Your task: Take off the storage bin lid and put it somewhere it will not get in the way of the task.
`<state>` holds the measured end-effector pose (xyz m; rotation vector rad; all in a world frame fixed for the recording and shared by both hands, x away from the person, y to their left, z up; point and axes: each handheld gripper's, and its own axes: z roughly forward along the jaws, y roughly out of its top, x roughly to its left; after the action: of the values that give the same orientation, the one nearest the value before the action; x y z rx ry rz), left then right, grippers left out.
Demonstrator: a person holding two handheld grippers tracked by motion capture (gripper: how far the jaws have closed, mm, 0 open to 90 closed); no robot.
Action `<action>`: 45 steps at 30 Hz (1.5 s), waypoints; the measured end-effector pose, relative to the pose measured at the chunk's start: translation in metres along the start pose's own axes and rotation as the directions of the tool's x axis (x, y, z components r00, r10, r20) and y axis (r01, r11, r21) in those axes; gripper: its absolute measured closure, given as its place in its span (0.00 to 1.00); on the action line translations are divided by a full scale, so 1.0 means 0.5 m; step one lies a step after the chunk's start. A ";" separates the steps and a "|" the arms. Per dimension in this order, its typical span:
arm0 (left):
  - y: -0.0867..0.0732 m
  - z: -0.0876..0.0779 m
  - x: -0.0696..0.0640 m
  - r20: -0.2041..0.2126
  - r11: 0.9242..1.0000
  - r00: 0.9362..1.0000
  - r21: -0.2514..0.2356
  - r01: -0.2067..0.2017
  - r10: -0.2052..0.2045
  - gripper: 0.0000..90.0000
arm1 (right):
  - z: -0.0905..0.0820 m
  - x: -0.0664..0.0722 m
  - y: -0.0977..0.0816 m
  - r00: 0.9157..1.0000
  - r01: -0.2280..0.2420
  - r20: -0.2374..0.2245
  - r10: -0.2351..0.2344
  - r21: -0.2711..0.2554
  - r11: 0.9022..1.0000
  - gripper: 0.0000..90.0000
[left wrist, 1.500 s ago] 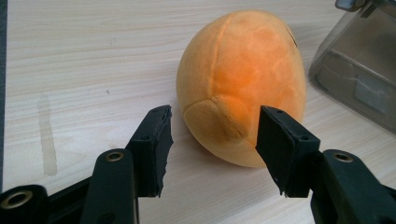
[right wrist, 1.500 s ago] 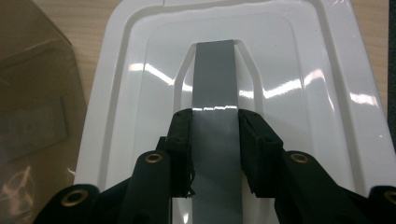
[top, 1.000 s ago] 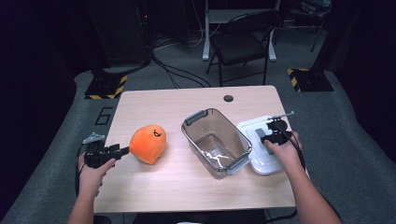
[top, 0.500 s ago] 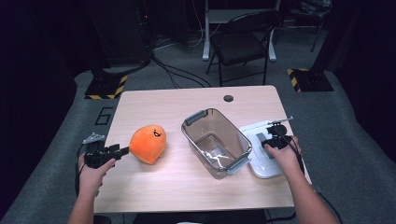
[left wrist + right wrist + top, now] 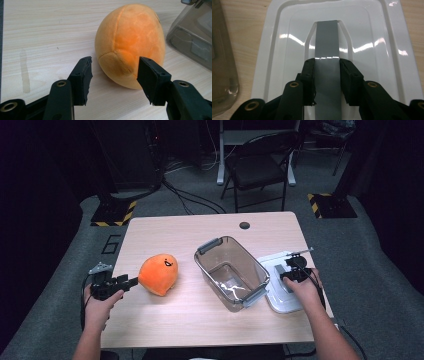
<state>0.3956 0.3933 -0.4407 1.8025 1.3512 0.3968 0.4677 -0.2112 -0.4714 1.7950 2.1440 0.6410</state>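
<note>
Since the earlier frames the right gripper (image 5: 292, 268) has been sliding a little toward the person along the white lid (image 5: 273, 265); everything else is staying put. Right jaws are now sitting on either side of the lid's grey handle (image 5: 327, 65) — in the right gripper view both pads are pressing against the strip's edges, so they are gripping the handle at a narrow gap. Lid is lying flat on the table (image 5: 200, 330) at its right edge, just beside the clear plastic container (image 5: 231, 270), which is standing open and upright near the middle, grey latches at both ends.

Left gripper (image 5: 131, 282) is resting low over the table's left side, held in the person's left hand (image 5: 100, 302), pointing at the orange plush toy (image 5: 159, 273). In the left gripper view the jaws are standing wide apart with the plush (image 5: 131, 42) just ahead of them — the right pad is overlapping the toy's edge in that view, but whether it is touching I cannot tell; the left pad is clearly apart from it. Nothing is being squeezed there. Plush is lying on the table between the left gripper and the container, small dark face markings facing up in the high view.
</note>
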 end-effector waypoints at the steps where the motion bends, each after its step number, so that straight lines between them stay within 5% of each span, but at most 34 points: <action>1: 0.000 0.000 0.000 0.000 1.000 1.000 -0.002 0.001 -0.001 0.50 | 0.001 -0.001 -0.001 1.000 0.004 -0.002 -0.004 -0.002 1.000 0.74; 20: 0.003 0.001 0.003 -0.010 1.000 1.000 -0.004 0.010 -0.010 0.49 | -0.051 0.003 0.015 0.998 -0.023 -0.054 0.021 -0.037 0.999 0.68; 24: 0.008 0.003 0.005 -0.011 1.000 1.000 0.003 0.017 -0.017 0.49 | -0.065 0.011 0.021 1.000 0.017 -0.008 -0.018 -0.050 0.999 0.69; 34: 0.016 0.009 0.002 -0.007 1.000 1.000 0.014 0.012 -0.012 0.49 | -0.104 0.009 0.032 0.999 -0.011 0.038 0.014 -0.084 0.996 0.69; 45: 0.047 0.027 -0.009 -0.013 1.000 1.000 0.023 -0.003 0.003 0.49 | -0.125 0.019 0.026 1.000 0.005 -0.017 -0.007 -0.108 0.994 0.69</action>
<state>0.4181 0.3819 -0.4298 1.8240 1.3674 0.3968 0.4473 -0.2103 -0.4100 1.7322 2.0819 0.7583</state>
